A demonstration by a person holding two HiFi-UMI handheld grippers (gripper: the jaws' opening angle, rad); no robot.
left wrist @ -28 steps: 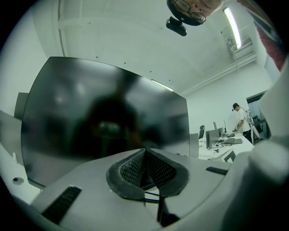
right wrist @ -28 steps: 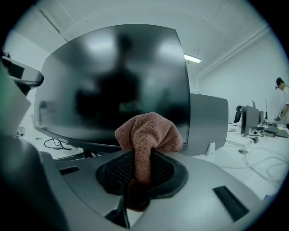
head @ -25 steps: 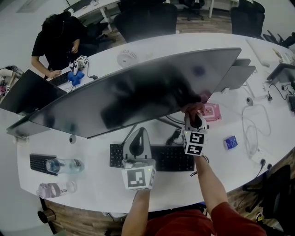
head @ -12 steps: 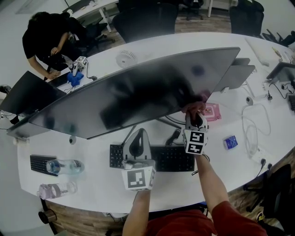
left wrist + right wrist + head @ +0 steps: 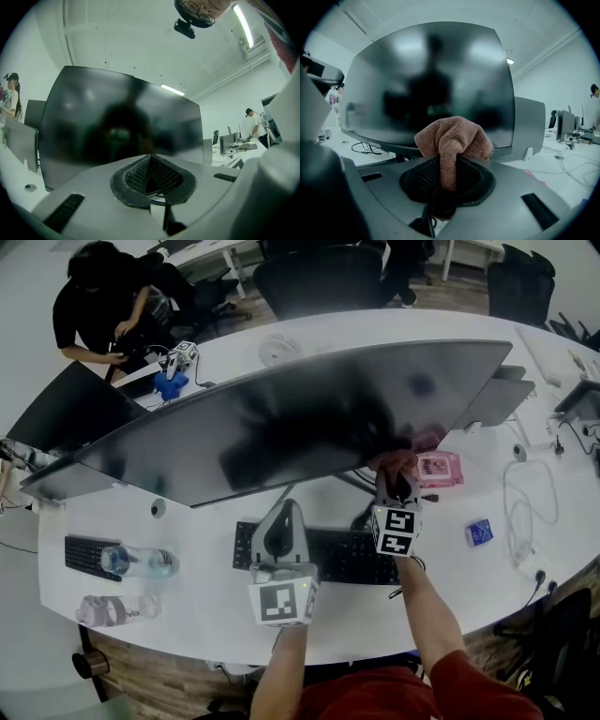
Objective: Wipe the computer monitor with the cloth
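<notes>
Monitor (image 5: 281,427) runs long to the left of cloth (image 5: 452,138), clamped in R gripper (image 5: 447,176) at screen's lower-right edge; L gripper (image 5: 151,176) closed, empty.

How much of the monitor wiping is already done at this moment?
Done: the cloth is clamped in the right claw. In hand: it is held at the monitor's lower edge, towards its right end. Left: the wide screen above; how much is already wiped cannot be told. The left claw is shut, empty, above the keyboard.
</notes>
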